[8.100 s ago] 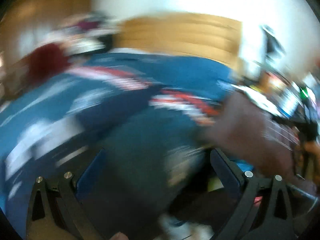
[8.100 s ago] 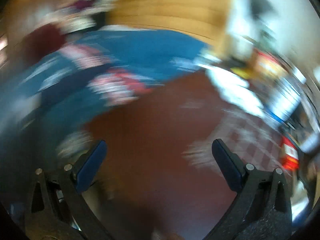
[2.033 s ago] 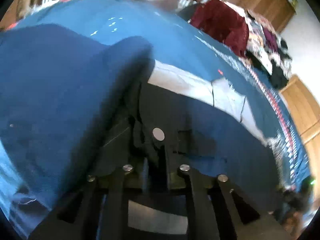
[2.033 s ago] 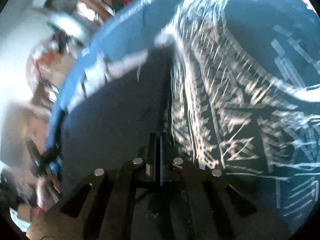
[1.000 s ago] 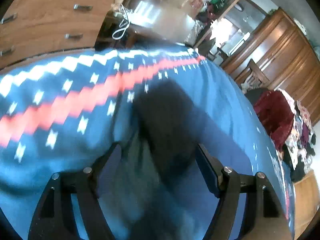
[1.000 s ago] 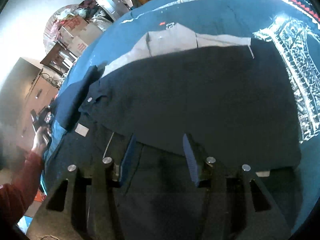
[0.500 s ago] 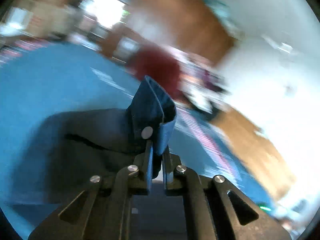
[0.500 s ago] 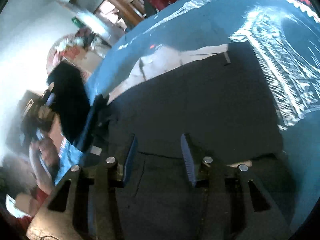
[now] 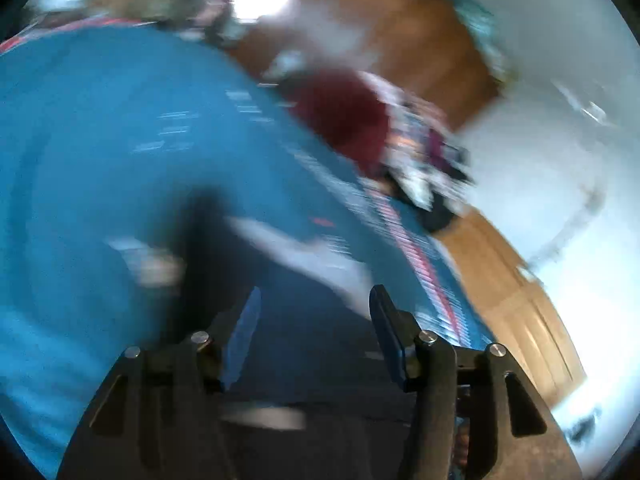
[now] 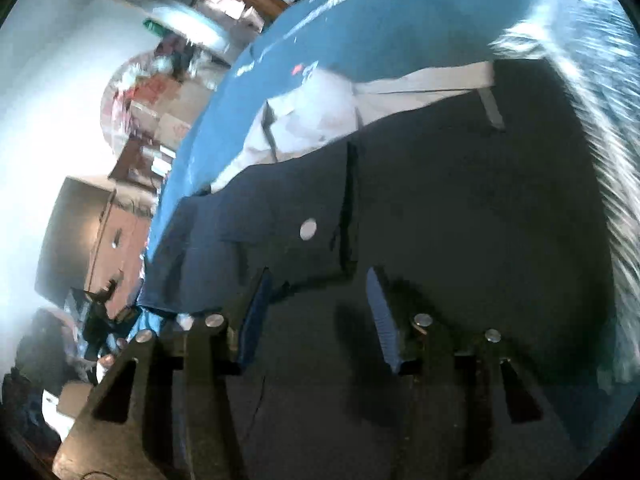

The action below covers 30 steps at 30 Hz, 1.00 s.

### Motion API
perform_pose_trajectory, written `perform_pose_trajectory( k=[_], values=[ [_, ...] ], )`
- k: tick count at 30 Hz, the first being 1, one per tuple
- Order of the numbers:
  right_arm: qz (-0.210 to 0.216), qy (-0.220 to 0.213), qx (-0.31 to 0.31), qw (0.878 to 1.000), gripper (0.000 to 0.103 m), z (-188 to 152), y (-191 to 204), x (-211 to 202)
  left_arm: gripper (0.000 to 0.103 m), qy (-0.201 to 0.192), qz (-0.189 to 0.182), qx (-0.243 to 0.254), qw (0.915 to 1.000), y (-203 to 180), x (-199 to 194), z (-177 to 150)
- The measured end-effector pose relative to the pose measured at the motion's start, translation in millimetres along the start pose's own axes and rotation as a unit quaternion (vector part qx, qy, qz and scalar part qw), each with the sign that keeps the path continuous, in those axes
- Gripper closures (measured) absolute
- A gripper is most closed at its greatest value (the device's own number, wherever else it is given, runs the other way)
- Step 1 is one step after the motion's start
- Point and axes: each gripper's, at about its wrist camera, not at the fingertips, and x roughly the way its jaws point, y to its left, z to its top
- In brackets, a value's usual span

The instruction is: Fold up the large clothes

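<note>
Two grippers, both empty | left gripper (image 9: pixel 314 318) jaws apart over blurred dark garment | right gripper (image 10: pixel 318 306) jaws apart just above dark trousers (image 10: pixel 460 200), silver button (image 10: pixel 308 228) and pale pocket lining (image 10: pixel 316 116) showing | trousers lie flat on blue blanket (image 10: pixel 400 12)

Trousers (image 10: pixel 460 208) spread on bedspread (image 10: pixel 380 20), clothes pile (image 9: pixel 360 120) at its far edge

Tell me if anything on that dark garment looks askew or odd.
The dark garment lies mostly flat on the blue bedspread, but its pale lining pokes out along the far edge and one corner flap sits doubled over. No damage shows.
</note>
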Motion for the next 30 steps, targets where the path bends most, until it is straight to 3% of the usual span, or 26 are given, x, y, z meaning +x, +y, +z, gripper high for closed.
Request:
perform_pose_trajectory(
  k=[2,4,7,8,9,10,14,17,20,25,27,30],
  values=[
    [-0.024,0.015,-0.007,1.000,0.055,9.0,-0.4,19.4,0.046,0.005,0.028,-0.031,0.9991,33.6,1.9,-5.3],
    [-0.019,0.021,-0.012,1.000,0.055,13.5,2.6,29.6,0.048,0.011,0.027,-0.060,0.9978,61.7,8.3,-12.2],
    [-0.019,0.025,-0.020,0.999,0.057,15.4,6.3,39.6,0.055,0.001,0.030,-0.065,0.9974,78.6,13.7,-21.3],
    [-0.022,0.024,-0.019,0.999,0.069,14.8,5.9,42.4,0.054,-0.001,0.029,-0.063,0.9976,78.4,14.1,-21.5],
    [-0.031,0.024,-0.019,0.999,0.095,14.8,5.3,44.3,0.054,-0.001,0.030,-0.059,0.9978,79.0,14.2,-23.7],
    [-0.032,0.021,-0.015,0.999,0.100,14.2,4.3,43.2,0.054,-0.001,0.029,-0.057,0.9980,78.7,14.3,-26.4],
    [-0.006,-0.038,-0.008,0.999,0.100,6.0,4.3,-9.0,0.053,-0.001,0.034,-0.049,0.9982,77.5,10.3,-34.0],
    [-0.026,-0.079,-0.002,0.997,0.100,-3.9,-9.4,-55.4,0.053,0.002,0.052,-0.036,0.9980,58.9,6.2,-31.1],
    [-0.065,-0.083,0.009,0.994,0.100,-20.1,-33.6,-78.9,0.053,0.003,0.061,-0.031,0.9977,54.9,5.0,-30.1],
    [-0.086,-0.071,0.024,0.993,0.100,-34.8,-54.6,-80.1,0.054,0.015,0.096,-0.022,0.9950,41.6,10.3,-25.9],
    [-0.092,-0.082,0.021,0.992,0.103,-38.1,-54.5,-87.3,0.054,0.009,0.136,0.031,0.9902,14.6,7.3,-23.6],
    [-0.100,-0.070,0.009,0.992,0.102,-39.3,-57.6,-91.5,0.048,-0.003,0.128,0.104,0.9863,-30.2,9.5,-22.8]
  ],
)
